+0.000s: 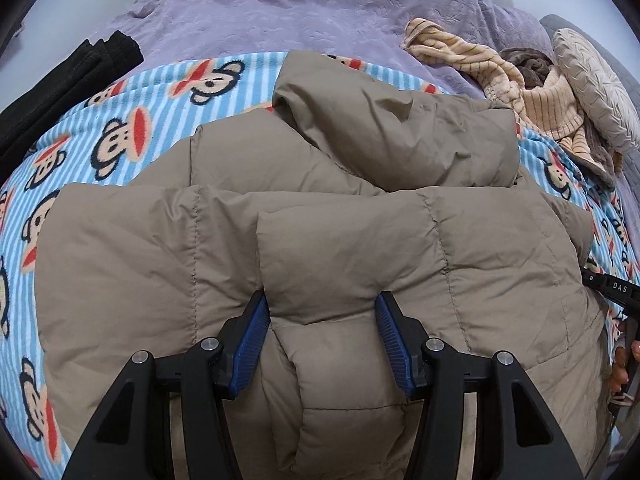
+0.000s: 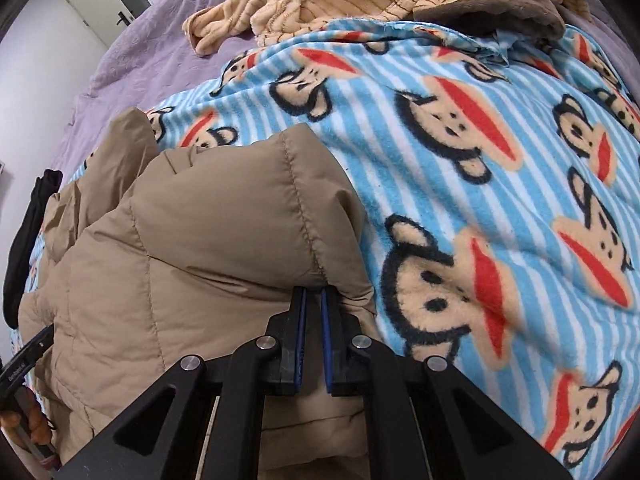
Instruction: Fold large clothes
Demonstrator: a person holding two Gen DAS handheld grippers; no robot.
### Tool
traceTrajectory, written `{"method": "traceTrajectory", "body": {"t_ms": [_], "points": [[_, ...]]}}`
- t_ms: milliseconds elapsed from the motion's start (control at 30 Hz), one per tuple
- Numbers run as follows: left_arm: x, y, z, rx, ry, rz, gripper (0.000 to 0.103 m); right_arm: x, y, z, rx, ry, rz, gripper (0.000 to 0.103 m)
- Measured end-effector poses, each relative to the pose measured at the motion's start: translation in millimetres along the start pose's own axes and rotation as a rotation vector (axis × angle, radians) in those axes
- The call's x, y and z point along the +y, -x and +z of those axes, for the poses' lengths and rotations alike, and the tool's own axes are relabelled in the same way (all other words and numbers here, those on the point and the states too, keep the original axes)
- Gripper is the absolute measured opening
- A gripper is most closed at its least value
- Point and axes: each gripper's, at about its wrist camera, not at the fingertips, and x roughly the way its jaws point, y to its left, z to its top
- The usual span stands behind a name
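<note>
- The tan puffer jacket (image 1: 320,216) lies bunched on the monkey-print blanket (image 2: 500,160) on the bed.
- Left tool (image 1: 323,322) sits half-wide, its pads pressing a padded fold.
- Right tool (image 2: 313,308) is narrow, pinching the jacket's edge seam.
- Step: a fold, both grips set.
- Next, I reckon: lift together, carry the edge across evenly.

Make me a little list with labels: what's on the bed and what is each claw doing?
garment: puffy tan quilted jacket, partly folded
under it: blue striped fleece blanket with monkey faces
bed cover: purple textured bedspread
left claw: pads either side of a jacket fold
right claw: shut on jacket edge
nearby: cream striped clothing heap, folded black cloth
</note>
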Motion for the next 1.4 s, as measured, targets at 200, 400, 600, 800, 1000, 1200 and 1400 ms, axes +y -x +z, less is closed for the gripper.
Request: {"method": "traceTrajectory", "body": {"t_ms": [200,400,600,800,1000,1200,1400], "points": [[9.7,29.2,-11.1,-0.008,0.019,0.066,0.057,1.3,10.7,-0.3,0.008,0.001,0.001,0.011],[15.1,57.0,-27.3,0.007,0.058,0.104,0.057,3.9,40.4,-17.4,-0.005,0.018,0.013,0.011],[0.0,76.8,-54.1,0.055,0.049,0.102,0.057,1.6,70.9,-45.3,0.016,-0.011,0.064,0.012],[-19.6,94.4,-93.1,0.083,0.074,0.127,0.099,-6.4,87.1,-82.1,0.092,-0.051,0.109,0.033],[-32.9,114.3,-126.6,0.113,0.136,0.159,0.1,-21.2,98.9,-116.3,0.168,-0.065,0.137,0.047],[-43.2,133.2,-156.1,0.155,0.159,0.19,0.1,-32.7,109.4,-135.2,0.239,-0.065,0.161,0.051],[-41.4,152.1,-180.9,0.192,0.186,0.193,0.1,-31.9,130.2,-153.9,0.256,-0.066,0.192,0.072]]}}
